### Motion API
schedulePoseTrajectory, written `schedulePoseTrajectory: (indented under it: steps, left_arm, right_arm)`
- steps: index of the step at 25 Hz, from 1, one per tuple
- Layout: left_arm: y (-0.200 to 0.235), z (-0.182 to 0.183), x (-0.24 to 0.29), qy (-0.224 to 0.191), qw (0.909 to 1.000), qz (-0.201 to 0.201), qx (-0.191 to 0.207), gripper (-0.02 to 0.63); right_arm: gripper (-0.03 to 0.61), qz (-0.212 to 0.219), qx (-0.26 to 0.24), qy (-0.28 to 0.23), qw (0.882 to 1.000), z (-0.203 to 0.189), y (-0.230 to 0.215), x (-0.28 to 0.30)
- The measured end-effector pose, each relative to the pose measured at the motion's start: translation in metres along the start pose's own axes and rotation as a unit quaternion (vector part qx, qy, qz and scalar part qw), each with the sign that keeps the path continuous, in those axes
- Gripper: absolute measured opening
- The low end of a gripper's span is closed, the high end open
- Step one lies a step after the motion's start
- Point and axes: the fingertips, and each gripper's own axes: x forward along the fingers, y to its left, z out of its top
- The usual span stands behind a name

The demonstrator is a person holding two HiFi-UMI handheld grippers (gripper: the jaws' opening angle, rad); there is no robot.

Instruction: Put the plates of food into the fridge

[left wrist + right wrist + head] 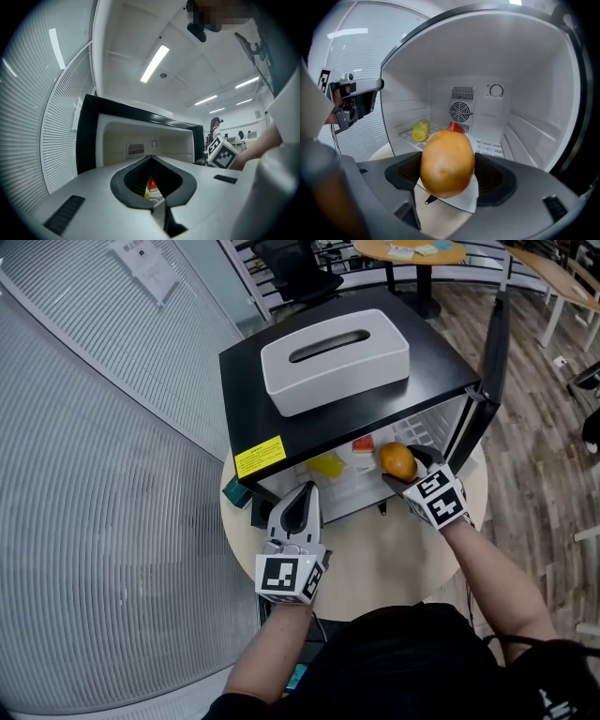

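Head view: right tongs point(409, 478) clamp the plate point(466, 199), left tongs point(303, 495) closed, empty (yellow label point(260, 457) unreadable).

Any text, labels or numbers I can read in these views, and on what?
No text is readable.
Yellow label on the mini fridge's front edge: print too small.
Paper sheet on the ribbed wall: blurred.
Marker cubes: square patterns only, no words.

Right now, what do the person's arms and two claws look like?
The left claw and right claw have pale grey shells with black ribbed inner pads. Each carries a white cube with black square markers. No cables show. The person wears a black top; its sleeves stop above the forearms.
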Motion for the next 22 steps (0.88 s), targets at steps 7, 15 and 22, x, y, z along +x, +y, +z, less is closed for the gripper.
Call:
schedulePoseTrajectory:
  steps: [7, 15, 22]
  left_arm:
    - [0.002, -0.002, 0.017, 0.004, 1.0000, -0.004, 0.000, 0.005]
    - [0.005, -0.004, 0.031, 0.008, 0.9999, -0.010, -0.002, 0.005]
    - [0.010, -0.011, 0.038, 0.014, 0.9997, -0.016, -0.007, 0.005]
  right_arm:
    - [0.348, -0.034, 0.028, -0.004, 0.999, 0.001, -0.035, 0.009]
    - [0.350, -0.075, 0.046, -0.008, 0.996, 0.008, -0.061, 0.018]
    - [0.348, -0.107, 0.046, -0.003, 0.993, 0.010, -0.069, 0.029]
